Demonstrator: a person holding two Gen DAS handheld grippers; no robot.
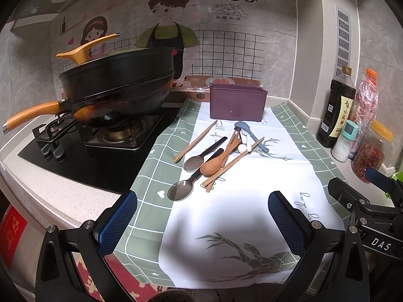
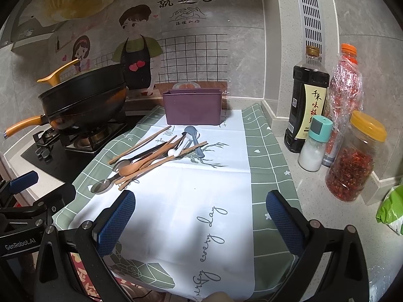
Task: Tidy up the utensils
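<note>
A pile of utensils lies on the white and green cloth [image 1: 239,201]: a wooden spoon [image 1: 214,164], two dark metal spoons [image 1: 180,191], wooden chopsticks [image 1: 195,141], a grey-blue spoon [image 1: 243,126] and a small white spoon [image 1: 243,147]. The pile also shows in the right wrist view [image 2: 141,163]. A purple holder box [image 1: 238,103] stands behind it, also in the right wrist view [image 2: 192,107]. My left gripper [image 1: 202,220] is open and empty, near the front of the cloth. My right gripper [image 2: 200,220] is open and empty, beside it on the right.
A black wok [image 1: 115,88] with orange handle sits on the gas stove [image 1: 108,136] at left. A soy sauce bottle [image 2: 306,100], a salt shaker [image 2: 314,143], a chili bottle [image 2: 345,95] and a chili jar [image 2: 352,158] stand along the right wall. A green bag [image 2: 391,209] lies at far right.
</note>
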